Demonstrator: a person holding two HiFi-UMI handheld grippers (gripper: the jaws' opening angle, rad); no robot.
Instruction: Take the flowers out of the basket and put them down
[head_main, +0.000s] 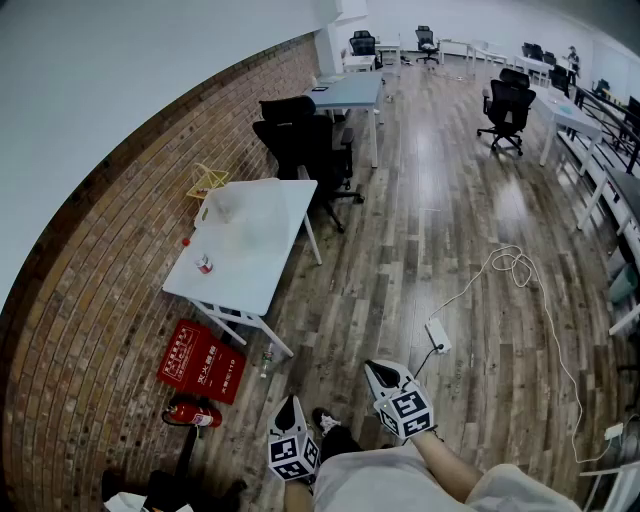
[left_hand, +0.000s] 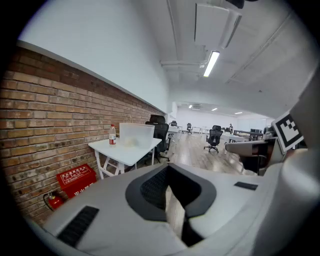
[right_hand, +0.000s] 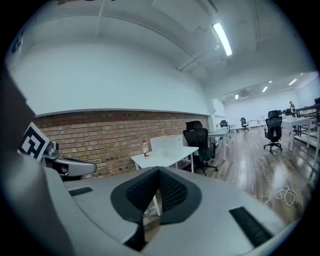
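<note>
Left gripper: You held the left gripper (head_main: 290, 408) low and close against your body. Its jaws were together with nothing between them, and only floor showed through the slit.
Right gripper: Your right gripper (head_main: 380, 372) sat just beside it, also closed and empty, and tipped a little downward.
Why so held: You stood well apart from the work. Carrying both tools tucked in and shut looked like a resting carry, not a reach.
Basket: The likeliest one was the clear tub (head_main: 250, 212) on the white table (head_main: 262, 280), towards the table's far end by the brick wall (head_main: 90, 300). A yellow wire frame (head_main: 208, 180) lay just beyond the table and could equally have been the basket.
Flowers: You could not make them out. Something pale showed inside the tub in the left gripper view, too small to name.
Also on the table: A bottle with a red label (head_main: 204, 264) stood near the wall-side edge, apart from the tub.
In your way: Only wooden floor (head_main: 400, 260) lay between you and the table. A red box (head_main: 203, 362) and a fire extinguisher (head_main: 192, 414) hugged the wall at the table's near end. A black office chair (head_main: 305, 150) crowded its far side. A power strip (head_main: 438, 335) with a white cable (head_main: 515, 265) lay off to your right.
Progress: By the look of it, the task had not begun.
</note>
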